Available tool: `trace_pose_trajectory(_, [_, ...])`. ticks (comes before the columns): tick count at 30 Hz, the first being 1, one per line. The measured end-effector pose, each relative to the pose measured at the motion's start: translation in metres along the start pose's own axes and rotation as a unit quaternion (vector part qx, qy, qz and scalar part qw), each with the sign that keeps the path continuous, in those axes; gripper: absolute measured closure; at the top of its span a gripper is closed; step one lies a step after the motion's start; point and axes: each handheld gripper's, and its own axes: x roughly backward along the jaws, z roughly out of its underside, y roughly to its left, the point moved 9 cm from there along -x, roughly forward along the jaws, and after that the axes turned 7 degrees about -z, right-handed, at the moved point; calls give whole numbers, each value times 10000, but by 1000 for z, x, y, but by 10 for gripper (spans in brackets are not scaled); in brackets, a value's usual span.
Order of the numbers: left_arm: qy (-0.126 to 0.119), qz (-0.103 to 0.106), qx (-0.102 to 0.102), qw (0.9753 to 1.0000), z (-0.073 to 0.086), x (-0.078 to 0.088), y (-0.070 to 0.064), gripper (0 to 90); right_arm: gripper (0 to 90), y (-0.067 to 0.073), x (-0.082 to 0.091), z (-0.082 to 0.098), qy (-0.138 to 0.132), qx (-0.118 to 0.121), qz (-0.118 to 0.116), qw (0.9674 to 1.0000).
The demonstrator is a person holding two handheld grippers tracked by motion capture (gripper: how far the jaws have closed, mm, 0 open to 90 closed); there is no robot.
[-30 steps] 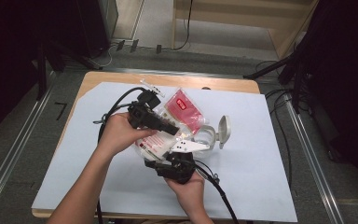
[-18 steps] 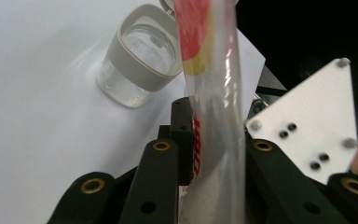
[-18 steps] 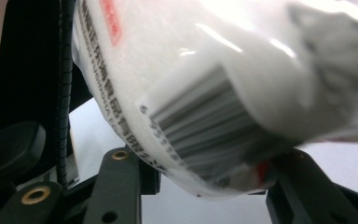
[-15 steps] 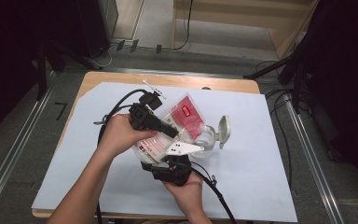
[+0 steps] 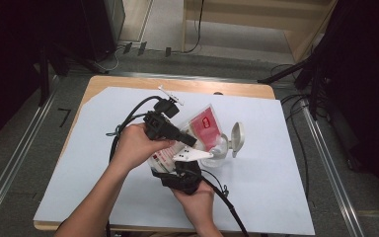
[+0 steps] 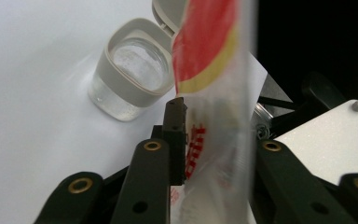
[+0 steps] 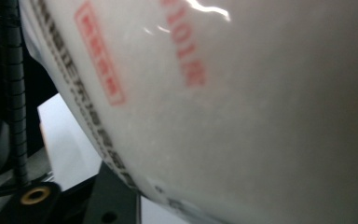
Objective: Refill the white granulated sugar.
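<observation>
A clear plastic bag (image 5: 205, 126) with a red label and white grains hangs between both grippers, tilted over an open glass jar (image 5: 221, 148). My left gripper (image 5: 187, 140) comes in from the left. Its jaws have just been opening a little, with the bag (image 6: 209, 56) still pinched between them and the jar (image 6: 135, 70) just beyond. My right gripper (image 5: 177, 160) grips the bag's lower end from below. Its jaws have just been closing on the bulging bag (image 7: 242, 102), which lies close to its camera.
The jar's grey flip lid (image 5: 237, 139) stands open on its right side. A white sheet (image 5: 276, 163) covers the wooden table (image 5: 128, 83). Black cables (image 5: 128, 118) trail from both grippers. The right gripper's grey plate (image 6: 326, 140) sits close to the bag.
The bag's top has drifted slightly right and nearer, towards the jar. Both hands have stayed almost in place.
</observation>
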Motion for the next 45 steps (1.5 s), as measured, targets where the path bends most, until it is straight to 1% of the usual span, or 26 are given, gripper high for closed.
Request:
trace_pose_trajectory(2, [-16,-69,-29,10000,0,1,2,730,615,1,-1,1,-19,-98,-98,9999])
trace_pose_trajectory(4, [31,-108,-70,9999,1,2,3,722,621,1,-1,2,-64,-149,-153,9998])
trace_pose_trajectory(6, [101,-158,-198,9996,3,2,4,702,625,1,0,2,-95,-247,-219,9994])
trace_pose_trajectory(7, [127,-234,-285,9992,3,2,4,693,627,1,0,3,-89,-280,-227,9993])
trace_pose_trajectory(8, [160,-273,-308,9990,4,1,5,680,630,1,0,4,-80,-302,-221,9993])
trace_pose_trajectory(9, [184,-333,-288,9989,4,1,5,672,633,1,-1,5,-58,-307,-188,9993])
trace_pose_trajectory(11, [216,-352,-313,9987,5,1,6,666,635,0,-1,6,-67,-311,-174,9993])
trace_pose_trajectory(12, [228,-347,-358,9985,5,2,6,665,636,0,-2,6,-89,-315,-181,9993])
trace_pose_trajectory(15, [249,-291,-362,9986,6,5,6,652,639,1,-2,7,-115,-326,-198,9992])
trace_pose_trajectory(17, [253,-266,-426,9984,7,7,7,649,643,0,-1,7,-143,-329,-159,9992])
trace_pose_trajectory(19, [276,-258,-443,9983,8,7,8,641,644,-1,0,7,-169,-406,-201,9988])
trace_pose_trajectory(21, [282,-212,-471,9983,9,9,9,651,644,-3,2,7,-189,-429,-174,9987])
trace_pose_trajectory(24, [215,32,-347,9992,9,16,8,656,644,-4,4,7,-223,-383,-135,9989])
trace_pose_trajectory(26, [162,112,-290,9994,9,20,9,651,645,-5,6,6,-280,-426,-146,9986])
trace_pose_trajectory(28, [196,23,-361,9992,10,20,10,662,645,-6,6,6,-290,-456,-176,9984])
trace_pose_trajectory(29, [195,-42,-366,9991,10,21,11,697,645,-6,6,6,-291,-467,-183,9983])
trace_pose_trajectory(32, [158,-50,-378,9991,10,21,11,758,643,-5,7,5,-297,-441,-205,9984])
trace_pose_trajectory(34, [171,-80,-384,9991,10,22,11,788,638,-4,7,5,-243,-318,-183,9990])
trace_pose_trajectory(35, [174,-94,-340,9992,10,22,11,797,636,-3,7,4,-208,-216,-134,9995])
trace_pose_trajectory(36, [150,-88,-345,9993,9,23,11,805,634,-3,8,3,-186,-156,-85,9997])
trace_pose_trajectory(37, [117,-77,-322,9994,8,23,10,810,634,-2,8,3,-150,-120,-65,9998])
trace_pose_trajectory(38, [60,-99,-280,9995,6,24,8,813,631,-2,9,1,-170,-92,-51,9998])
trace_pose_trajectory(40, [34,-102,-243,9996,5,24,6,814,622,-1,9,-1,-146,0,-14,9999])
trace_pose_trajectory(41, [-14,-161,-264,9995,4,24,5,815,613,0,9,-2,-128,13,-31,9999])
trace_pose_trajectory(44, [-151,-181,-271,9994,0,24,1,815,584,5,7,-5,-111,110,-110,9998])
trace_pose_trajectory(45, [-191,-196,-294,9992,-1,23,0,814,592,6,6,-6,-103,133,-126,9998])
